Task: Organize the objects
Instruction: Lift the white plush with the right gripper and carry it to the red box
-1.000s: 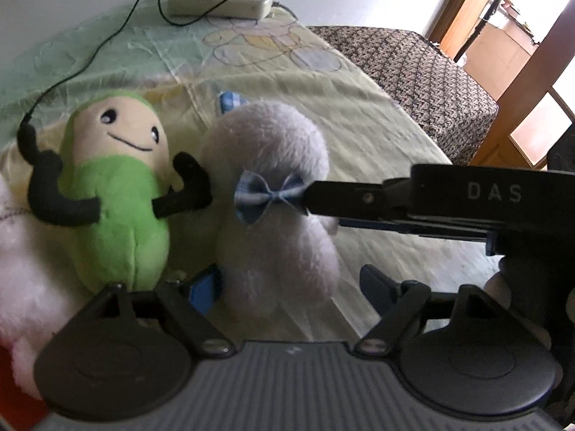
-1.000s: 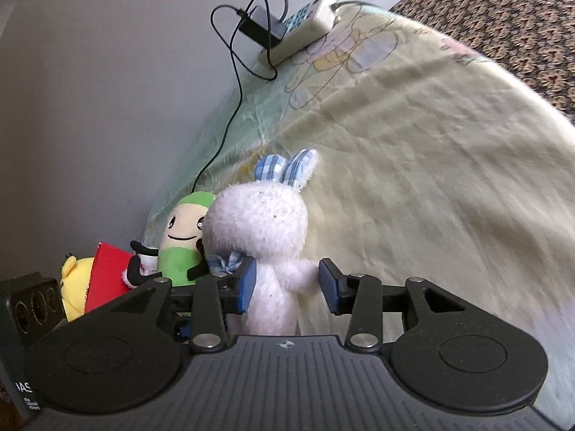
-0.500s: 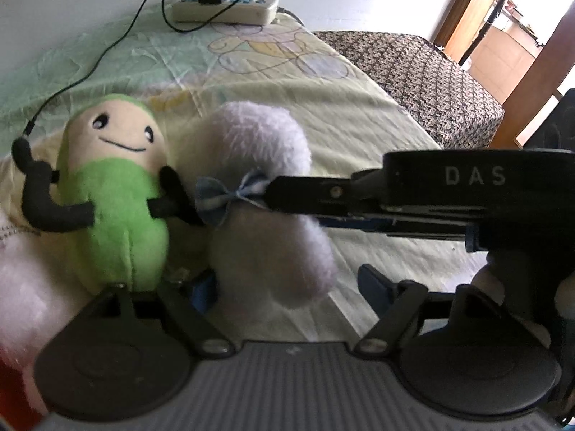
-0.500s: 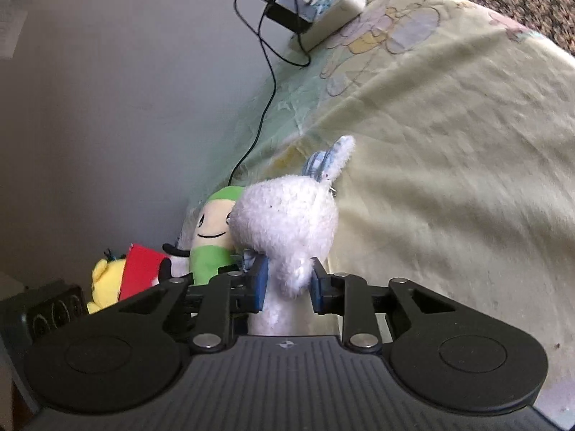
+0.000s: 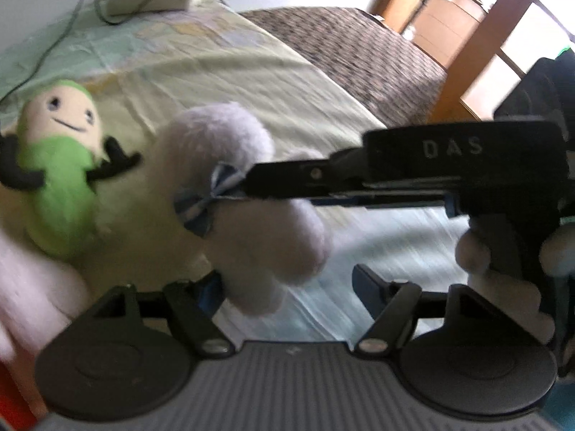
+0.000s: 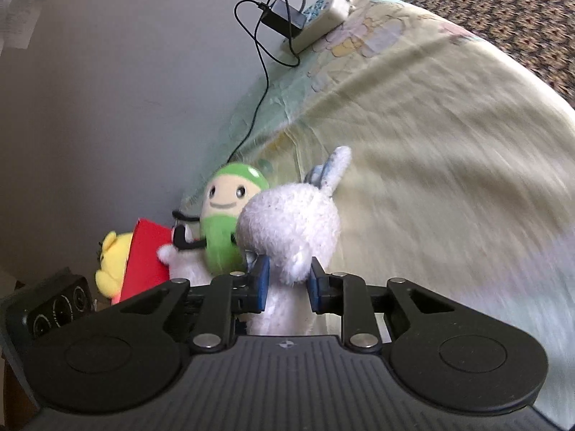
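A white plush rabbit (image 6: 291, 226) with a blue checked bow (image 5: 201, 204) is held off the bedsheet. My right gripper (image 6: 285, 283) is shut on its neck, just below the head; it also shows in the left wrist view (image 5: 251, 188), reaching in from the right. My left gripper (image 5: 287, 287) is open, with the rabbit's lower body (image 5: 266, 251) hanging between its fingers, untouched as far as I can tell. A green bean plush (image 5: 59, 176) with black arms lies to the rabbit's left, also in the right wrist view (image 6: 224, 222).
A yellow plush (image 6: 111, 265), a red item (image 6: 143, 258) and a white plush (image 6: 183, 262) lie left of the green one. A power strip (image 6: 320, 18) with adapter and cable sits at the far end of the sheet (image 6: 449, 143). A patterned bed (image 5: 359, 50) lies beyond.
My right gripper closed on the rabbit's neck and lifted it up off the sheet, away from the green plush. My left gripper stayed open.
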`<act>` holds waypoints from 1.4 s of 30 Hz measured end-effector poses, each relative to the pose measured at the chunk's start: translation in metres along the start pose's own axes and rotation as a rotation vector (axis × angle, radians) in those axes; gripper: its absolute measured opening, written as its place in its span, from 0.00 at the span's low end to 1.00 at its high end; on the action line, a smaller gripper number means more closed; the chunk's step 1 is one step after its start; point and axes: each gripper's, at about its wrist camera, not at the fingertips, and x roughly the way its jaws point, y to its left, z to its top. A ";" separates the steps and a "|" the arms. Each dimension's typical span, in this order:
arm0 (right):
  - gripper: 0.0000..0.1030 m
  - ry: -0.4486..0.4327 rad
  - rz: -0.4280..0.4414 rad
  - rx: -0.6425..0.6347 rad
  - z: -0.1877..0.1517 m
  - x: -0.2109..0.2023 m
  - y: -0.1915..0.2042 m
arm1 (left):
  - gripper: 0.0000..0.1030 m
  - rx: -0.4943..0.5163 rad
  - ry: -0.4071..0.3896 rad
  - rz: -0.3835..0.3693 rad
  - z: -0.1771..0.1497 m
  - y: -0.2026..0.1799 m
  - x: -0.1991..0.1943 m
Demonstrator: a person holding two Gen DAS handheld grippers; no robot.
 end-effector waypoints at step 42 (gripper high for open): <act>0.39 0.023 -0.002 -0.034 -0.049 -0.027 0.013 | 0.80 0.004 -0.031 -0.049 -0.030 -0.018 -0.025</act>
